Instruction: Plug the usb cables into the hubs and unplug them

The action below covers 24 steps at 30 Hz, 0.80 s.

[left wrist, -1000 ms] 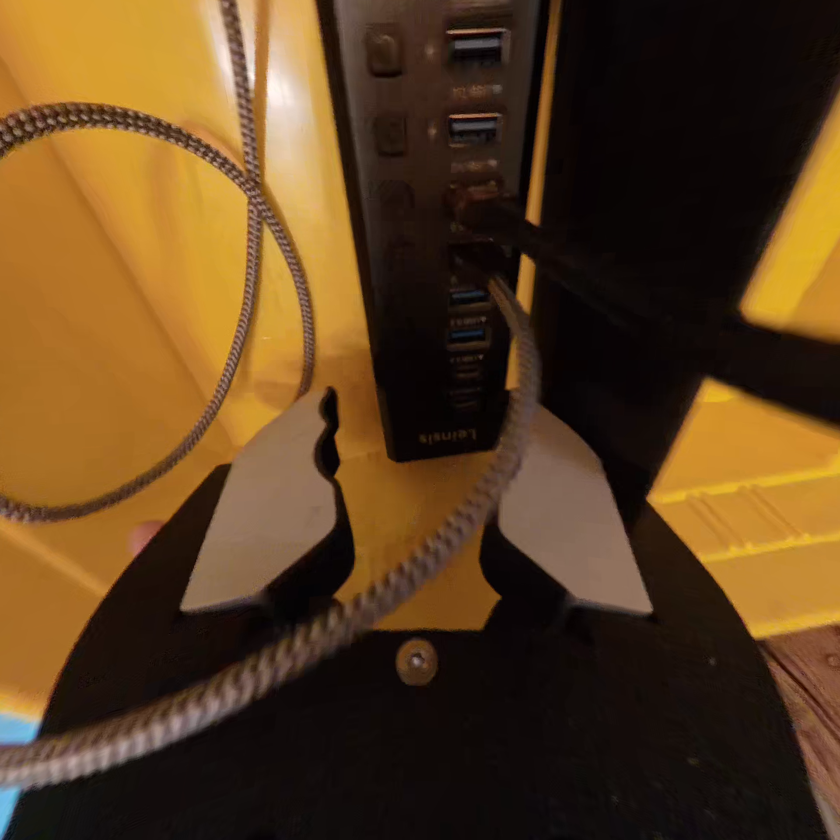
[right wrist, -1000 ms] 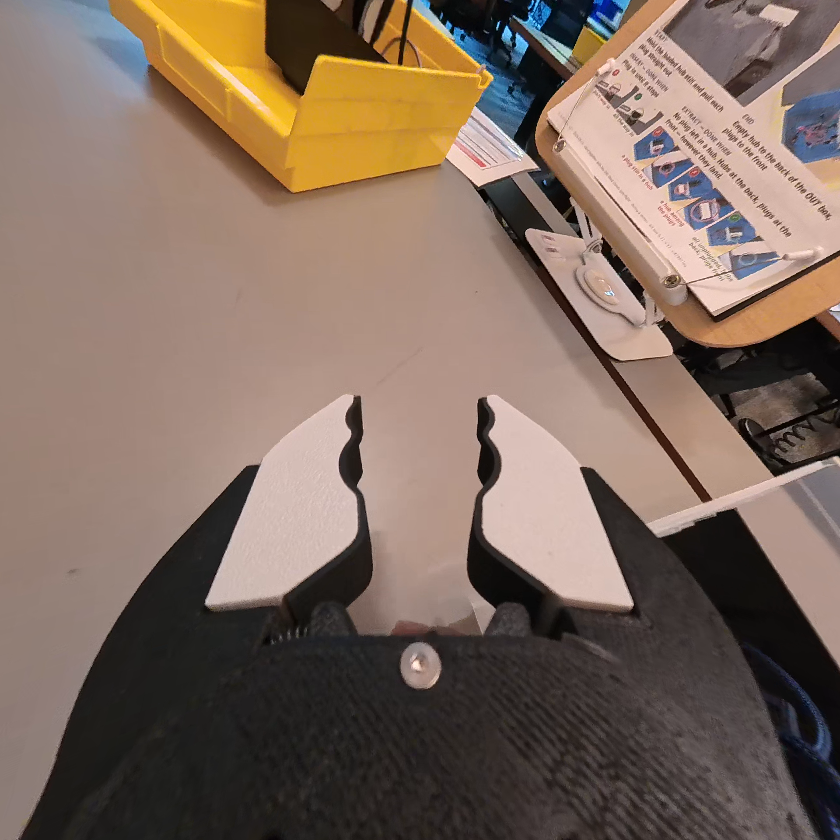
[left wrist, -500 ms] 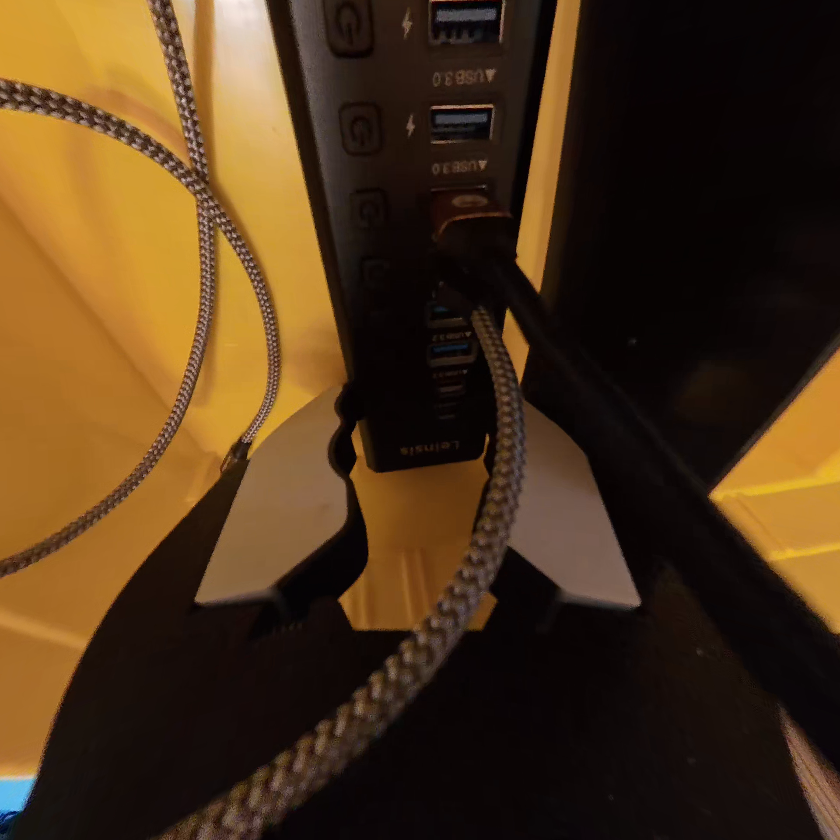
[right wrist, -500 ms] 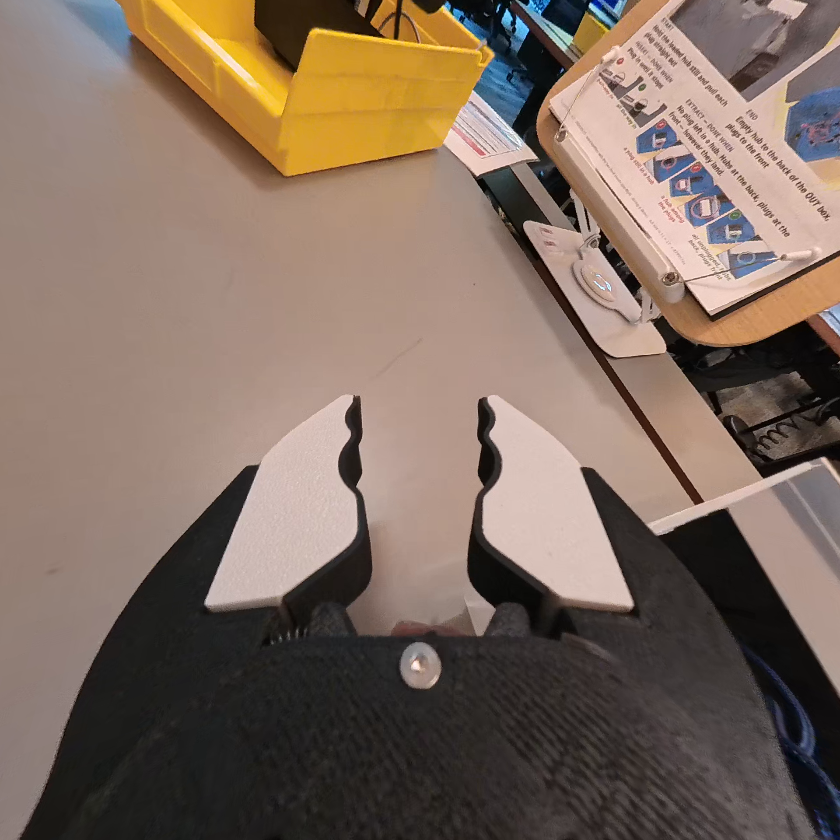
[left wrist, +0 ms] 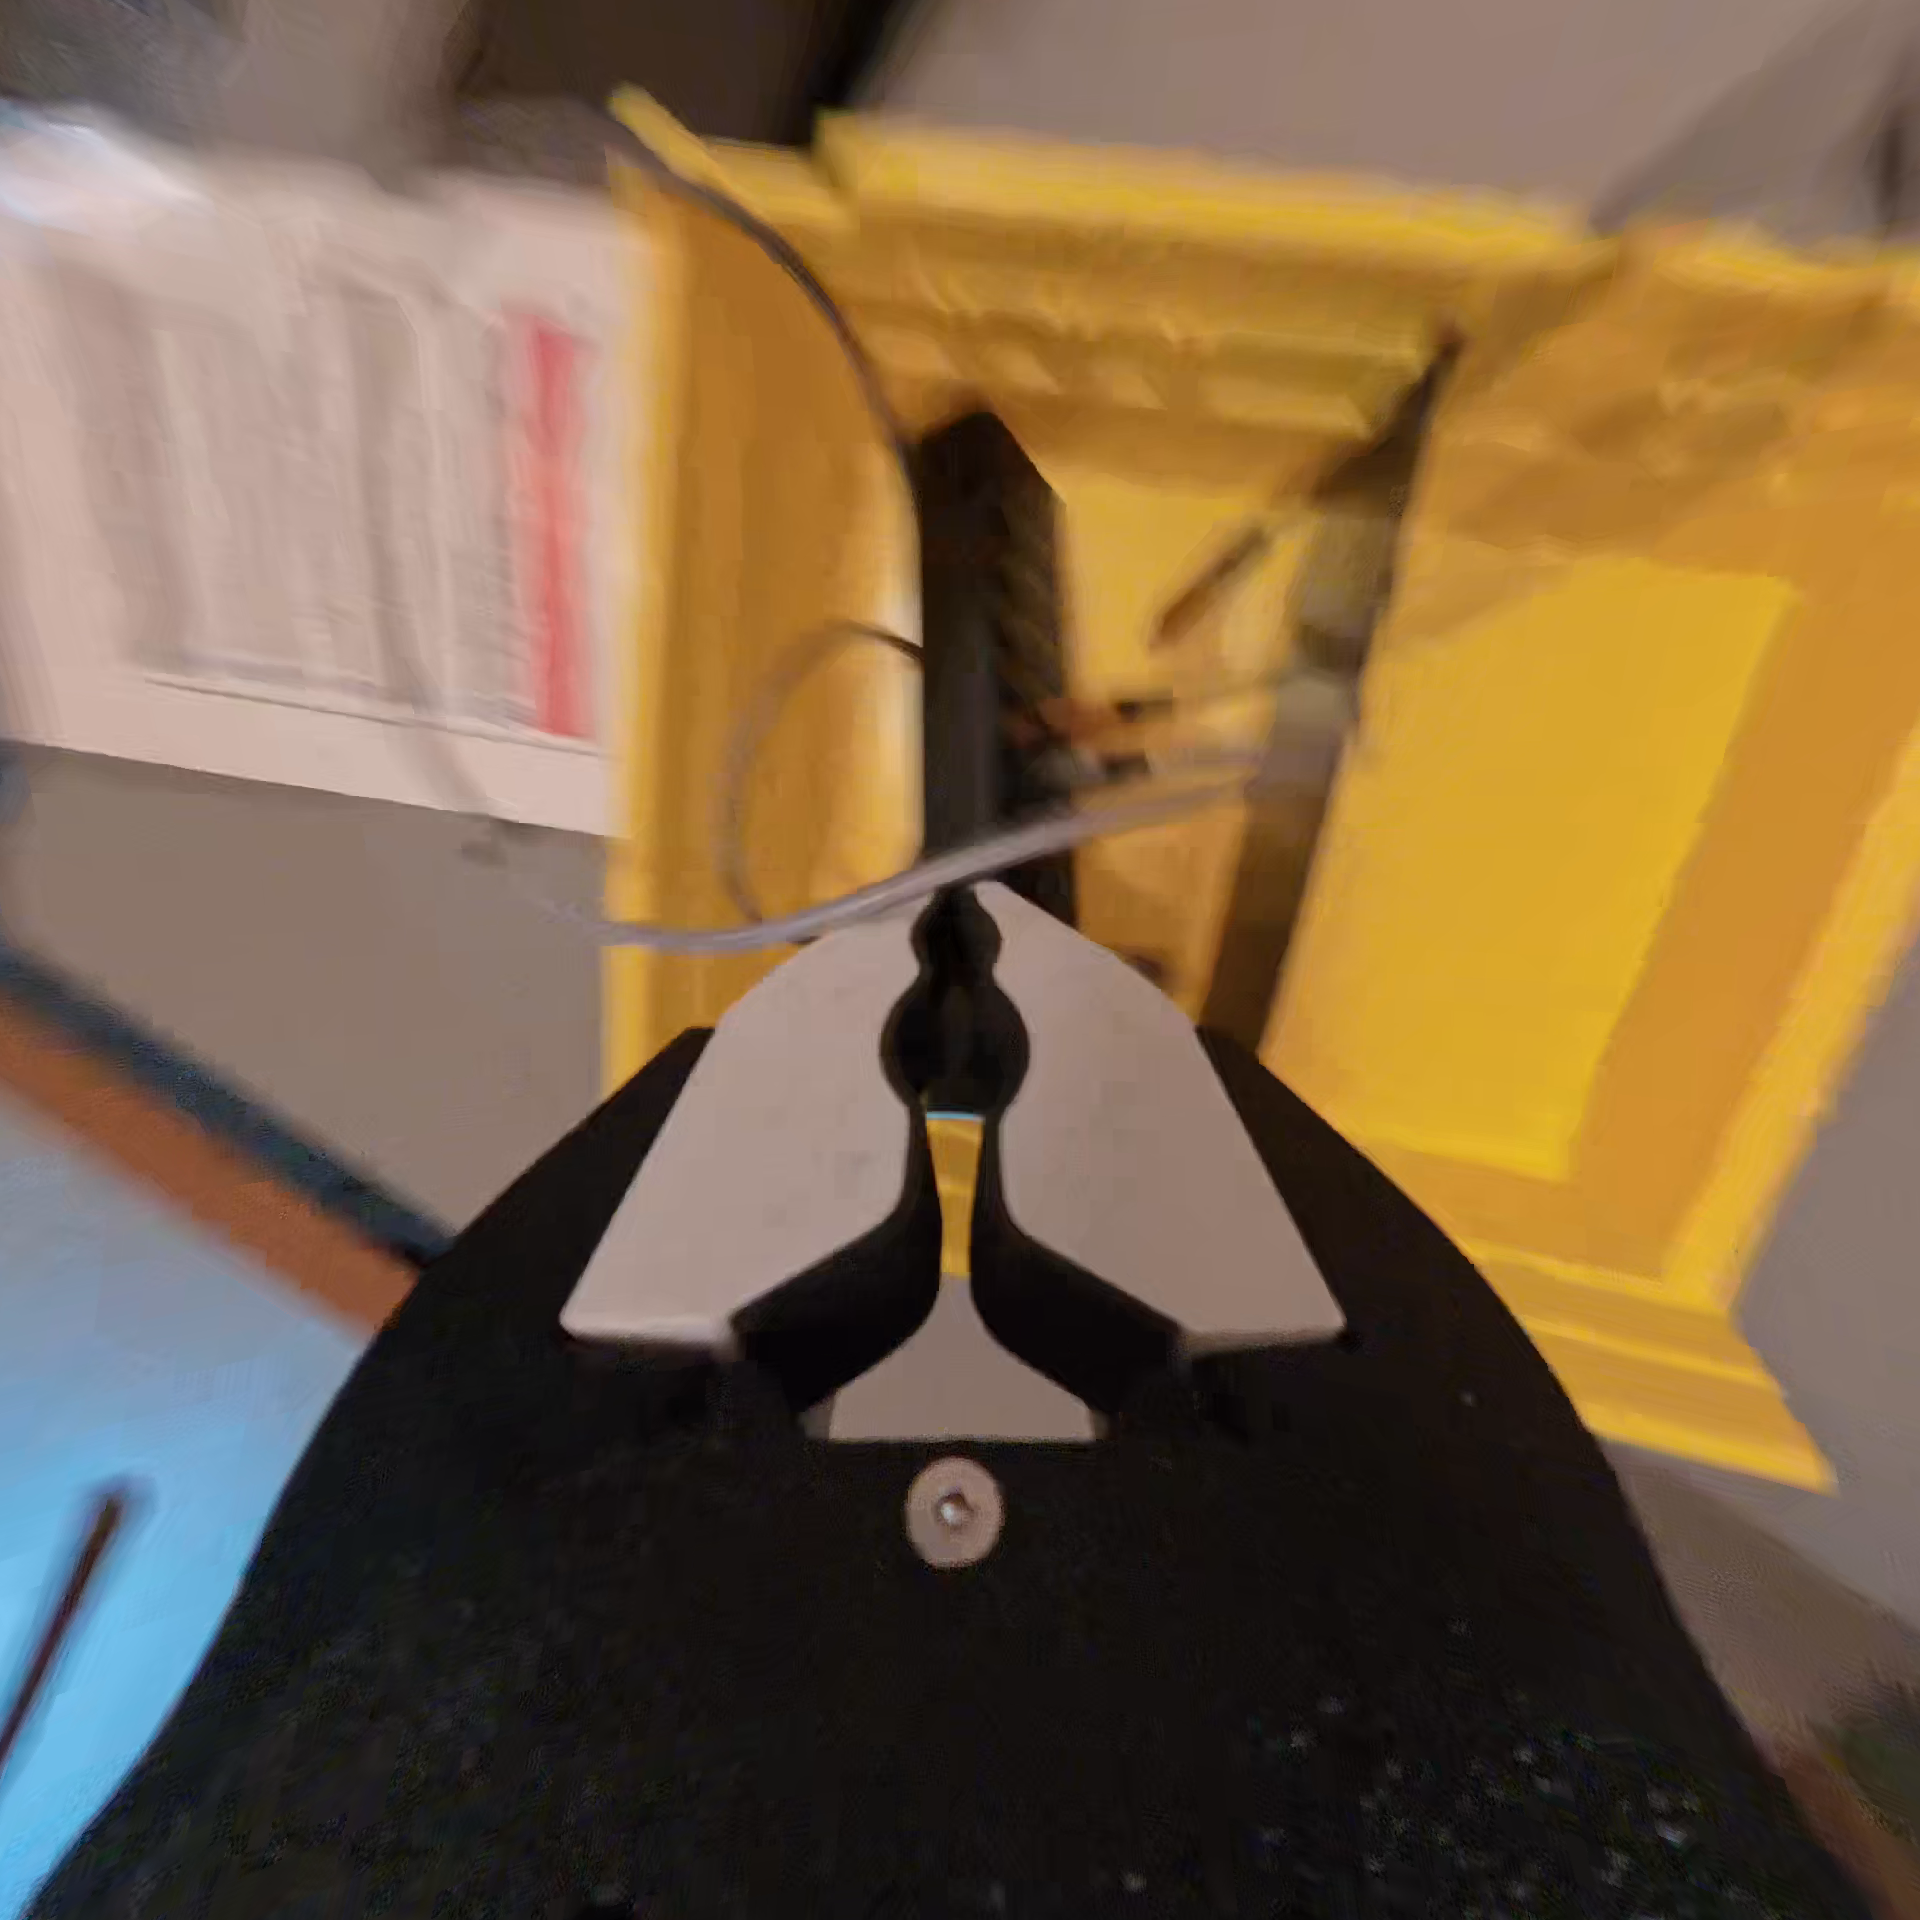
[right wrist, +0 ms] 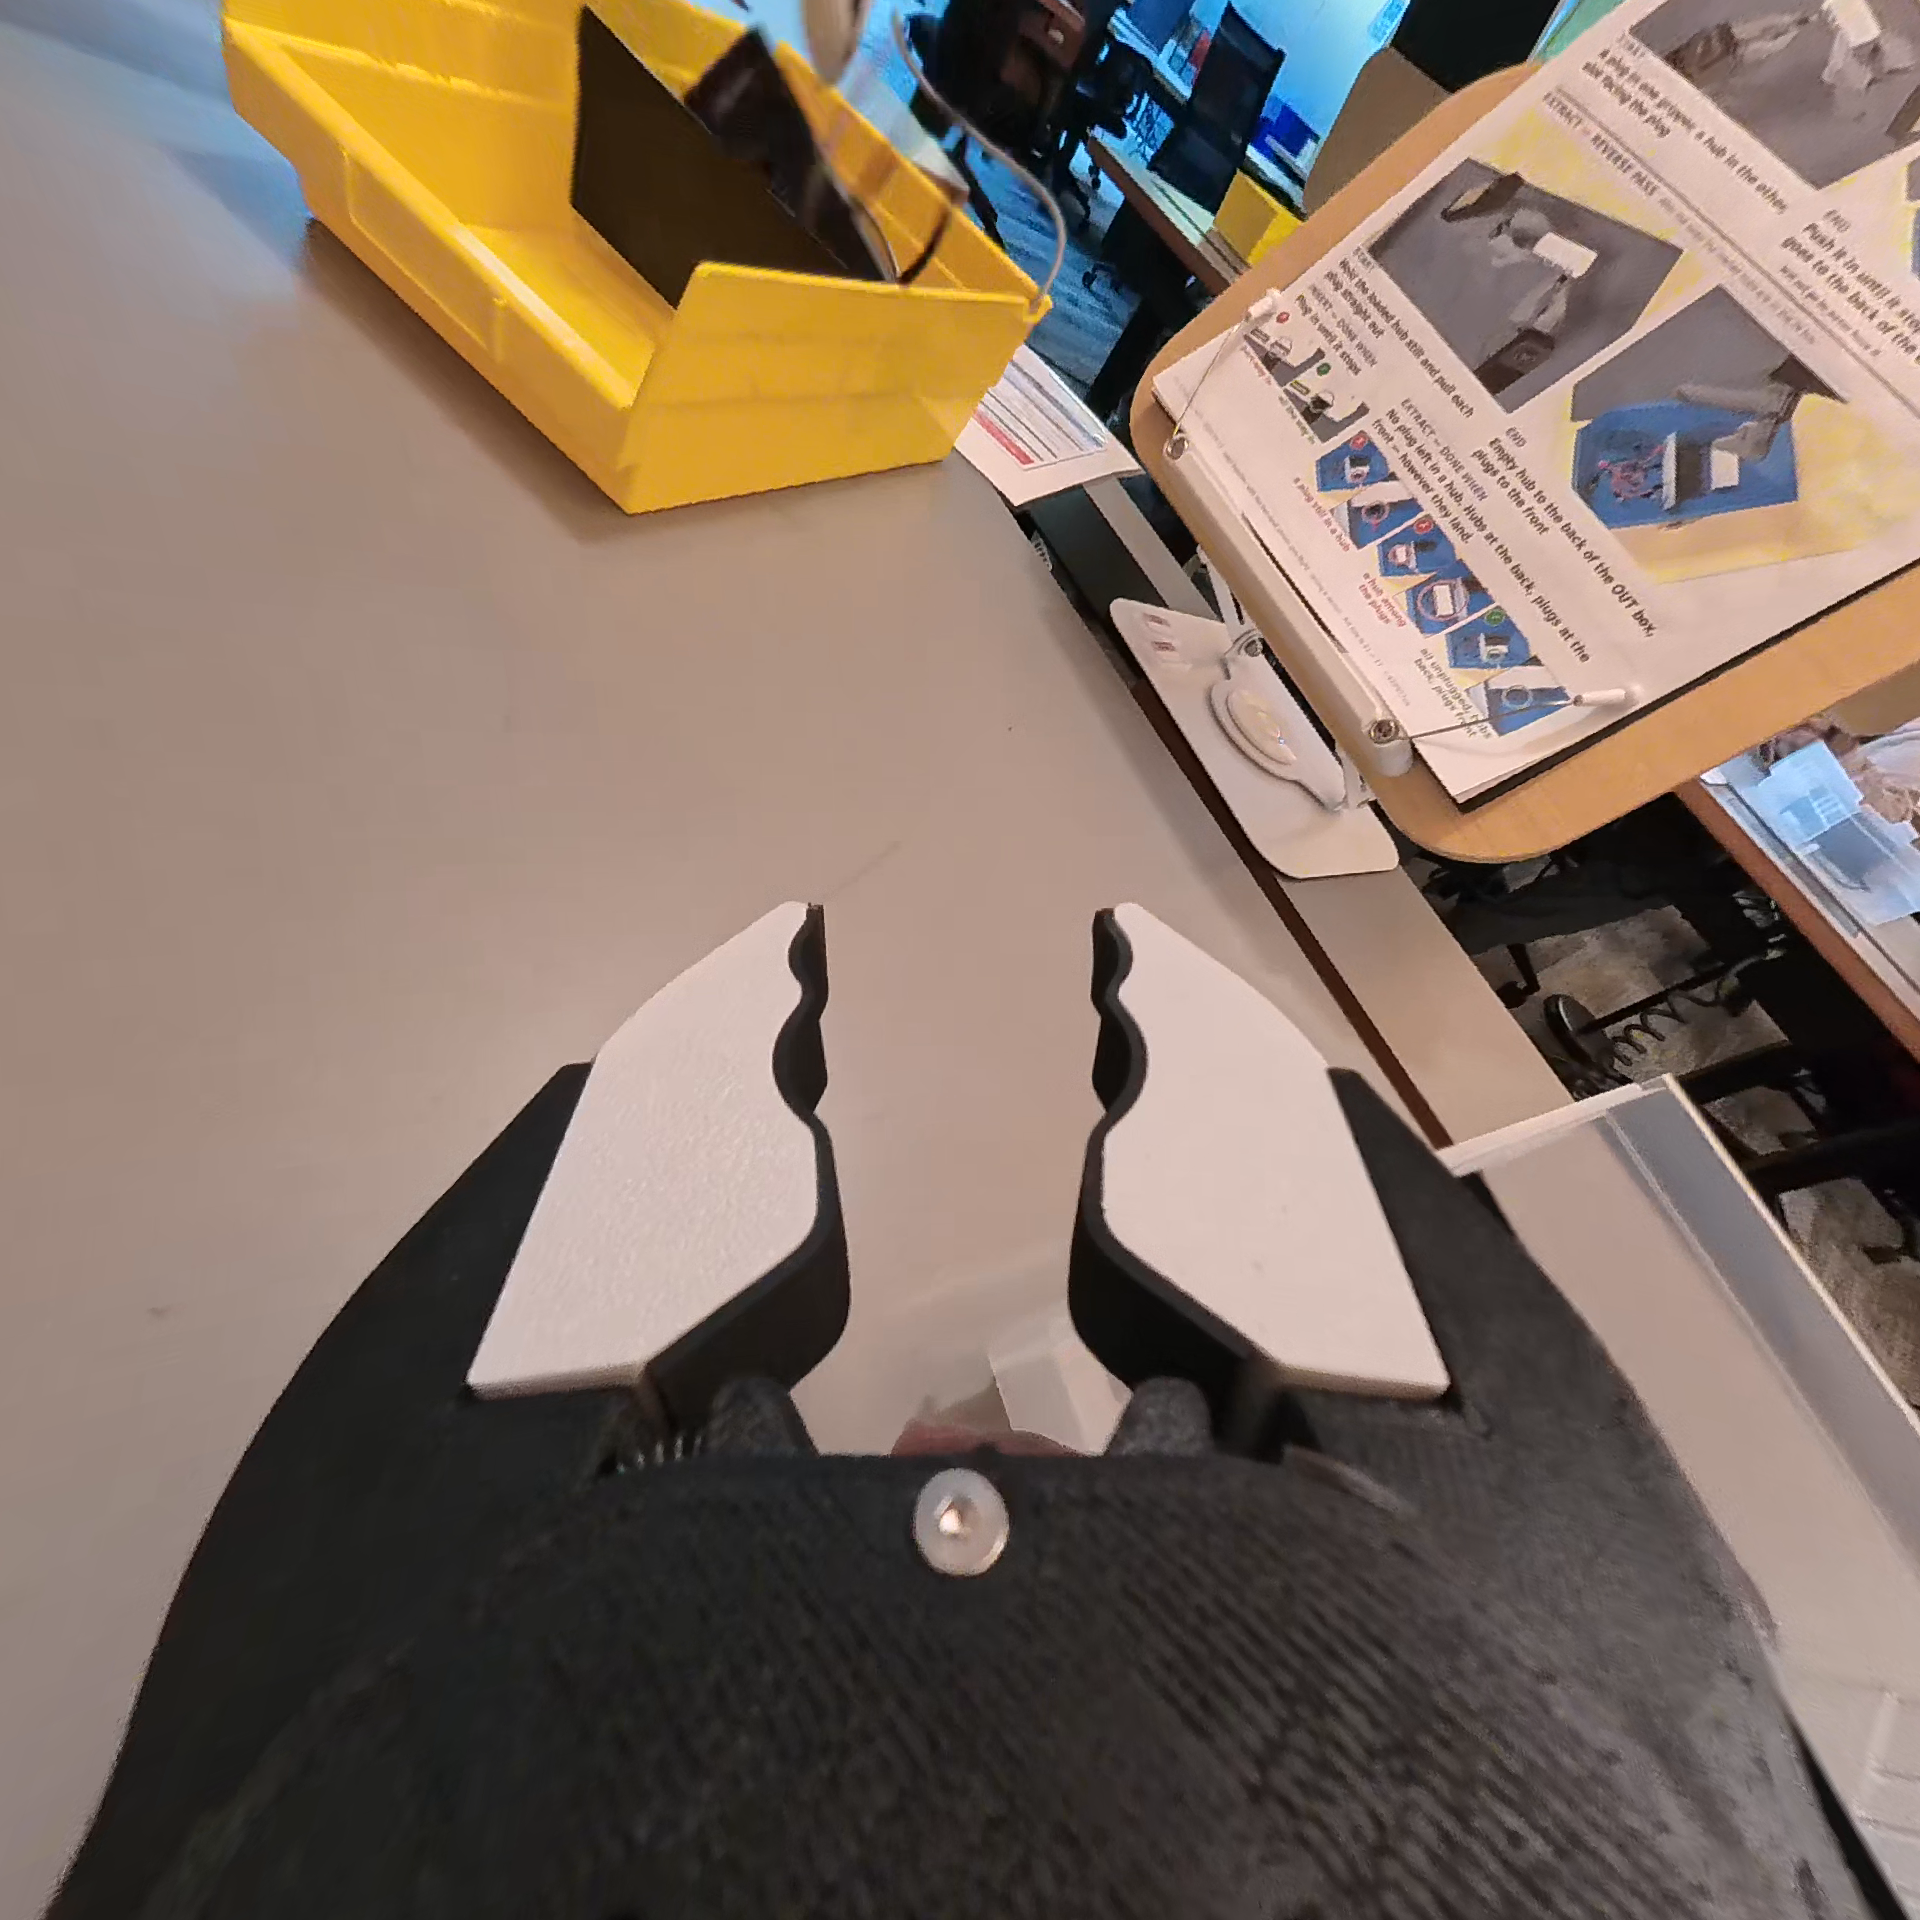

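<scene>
- Though badly blurred: left gripper [left wrist: 954, 920] pinched on hub [left wrist: 982, 665], out of yellow bin [left wrist: 1507, 790]; cable [left wrist: 831, 914] trailing.
- Before: gaping inside bin.
- Right gripper [right wrist: 958, 920] gaping, unchanged.

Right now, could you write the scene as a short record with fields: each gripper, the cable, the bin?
left gripper: fingers closed, apparently pinching the thin grey cable at their tips; view blurred
right gripper: fingers open, empty, above the grey table
yellow plastic bin: on the table, black upright panel inside
printed instruction sheets: on a wooden board, right of the bin
</scene>
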Available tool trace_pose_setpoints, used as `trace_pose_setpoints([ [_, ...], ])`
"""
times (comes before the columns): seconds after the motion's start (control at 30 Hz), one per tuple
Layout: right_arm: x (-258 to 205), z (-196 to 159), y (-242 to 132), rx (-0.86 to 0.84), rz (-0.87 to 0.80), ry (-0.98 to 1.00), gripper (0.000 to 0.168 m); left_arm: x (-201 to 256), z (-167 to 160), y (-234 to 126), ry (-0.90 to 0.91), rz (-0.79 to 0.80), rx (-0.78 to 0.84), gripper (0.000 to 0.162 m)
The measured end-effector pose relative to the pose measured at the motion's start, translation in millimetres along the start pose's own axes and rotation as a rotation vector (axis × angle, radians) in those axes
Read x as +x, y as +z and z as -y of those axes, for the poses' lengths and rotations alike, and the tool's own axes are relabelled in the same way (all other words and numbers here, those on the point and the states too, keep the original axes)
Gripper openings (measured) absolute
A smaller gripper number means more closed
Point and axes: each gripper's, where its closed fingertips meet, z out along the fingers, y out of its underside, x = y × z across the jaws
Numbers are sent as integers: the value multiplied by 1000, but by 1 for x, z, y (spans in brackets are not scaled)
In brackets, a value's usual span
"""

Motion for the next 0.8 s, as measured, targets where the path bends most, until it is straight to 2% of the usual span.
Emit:
trace_pose_setpoints([
  [0.03,0,2,-1,4,-1,-3,49,-7,8,-14,37,75,51,0],
  [0.07,0,4,-1,10,-2,-4,49,-12,6,-24,96,139,17,0],
  [0.13,-1,7,-3,19,0,-6,49,0,-1,-26,157,99,-35,0],
  [0.2,-2,8,-5,11,0,-23,49,4,-11,-16,159,91,-75,0],
  [0.27,-3,8,-6,0,2,-41,50,3,-33,3,163,105,-173,18],
  [0.37,-4,10,-9,3,1,-48,50,4,-61,40,141,104,-308,31],
  [0.57,-3,13,-13,17,-4,-45,50,11,-53,76,160,69,-339,52],
  [0.67,-2,6,-14,0,-6,-38,50,-2,-59,71,168,96,-388,64],
  [0.73,-2,3,-13,-4,-3,-33,50,-12,-61,62,175,124,-389,64],
  [0.8,-2,3,-12,8,0,-23,50,-9,-60,56,185,80,-359,64],
])
